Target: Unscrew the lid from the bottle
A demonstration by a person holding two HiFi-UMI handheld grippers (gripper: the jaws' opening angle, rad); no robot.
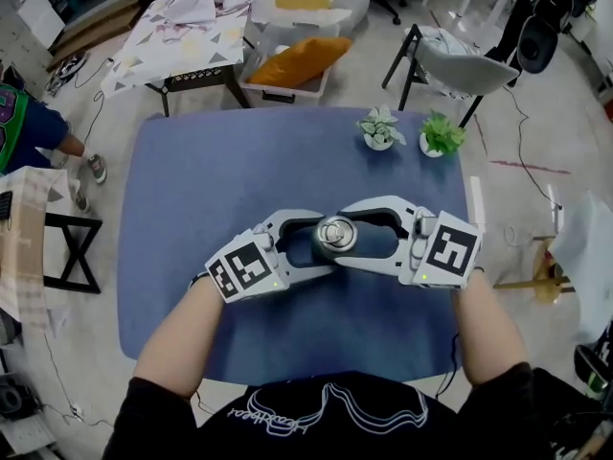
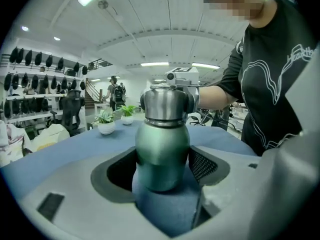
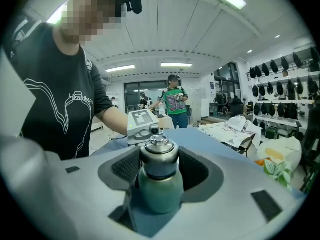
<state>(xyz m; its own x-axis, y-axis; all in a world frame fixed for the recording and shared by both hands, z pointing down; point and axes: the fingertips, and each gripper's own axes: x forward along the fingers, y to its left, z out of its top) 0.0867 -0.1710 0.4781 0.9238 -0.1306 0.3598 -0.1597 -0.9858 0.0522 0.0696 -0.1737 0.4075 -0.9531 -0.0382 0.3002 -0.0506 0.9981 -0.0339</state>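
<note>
1 green bottle (image 2: pixel 162 144): upright near the middle of the blue bench (image 1: pixel 220 180). Your left claw (image 2: pixel 162 176): closed on the bottle's body. Your right claw (image 3: pixel 159 169): jaws wide, clamped on the steel lid (image 3: pixel 159 154), which sits on the bottle.

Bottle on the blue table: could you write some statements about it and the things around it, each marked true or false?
The bottle stands upright on the blue table. True.
The lid is already off. False: it sits on the bottle.
The right gripper has its jaws around the lid. True.
Three potted plants stand on the table. False: there are two potted plants.
</note>
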